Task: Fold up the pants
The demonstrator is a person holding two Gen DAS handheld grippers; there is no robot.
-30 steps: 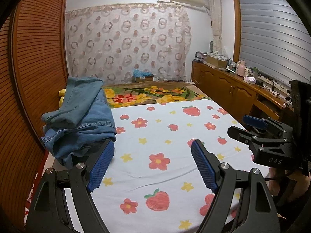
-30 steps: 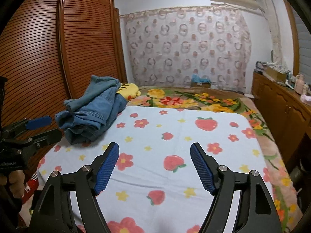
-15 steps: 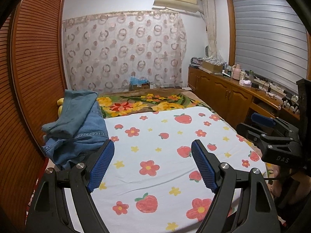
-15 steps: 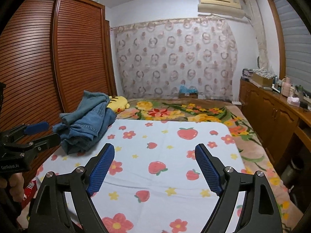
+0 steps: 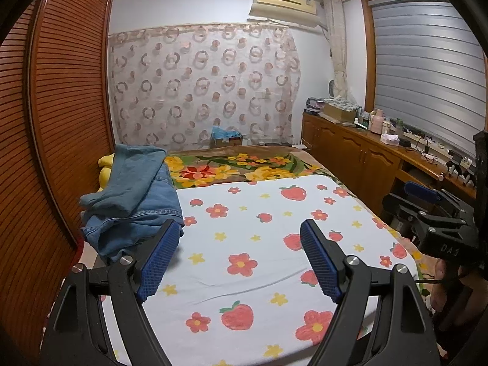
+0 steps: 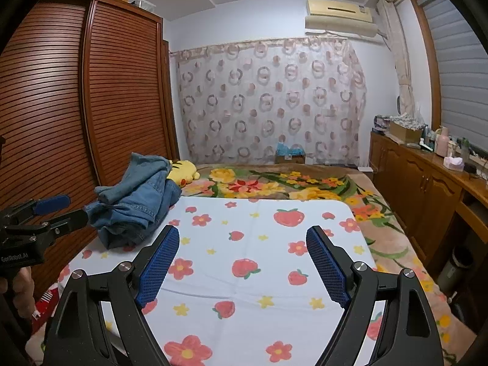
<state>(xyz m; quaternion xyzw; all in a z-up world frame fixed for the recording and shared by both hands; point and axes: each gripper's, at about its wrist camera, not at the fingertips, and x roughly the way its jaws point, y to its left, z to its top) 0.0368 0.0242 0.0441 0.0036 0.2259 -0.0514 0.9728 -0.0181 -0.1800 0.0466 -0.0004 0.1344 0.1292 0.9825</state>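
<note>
Left hand-held gripper (image 5: 241, 238): jaws spread wide over the sheet, nothing between the blue pads; the spread matches a second ago.
Right hand-held gripper (image 6: 242, 244): jaws spread with only sheet showing between them; they have just been opening and now stand a little wider than a second ago.
Pants (image 5: 134, 195): a rumpled blue denim heap at the left edge of the bed, against the wardrobe side; untouched by either tool, and lying as before.
Change of view: both cameras now look less steeply down than a second ago; more wall and ceiling show, and the pants sit lower in each picture.
Sheet (image 5: 259, 244): white with strawberries and flowers, lying flat on the near part of the bed, a few soft creases.
Blanket (image 6: 274, 183): flowered, brown-edged, beyond the sheet.
Yellow toy (image 6: 183, 170): just behind the pants, partly hidden by them.
Wardrobe (image 6: 91, 106): slatted brown doors along the left.
Cabinets (image 5: 360, 149): on the right, cluttered on top.
</note>
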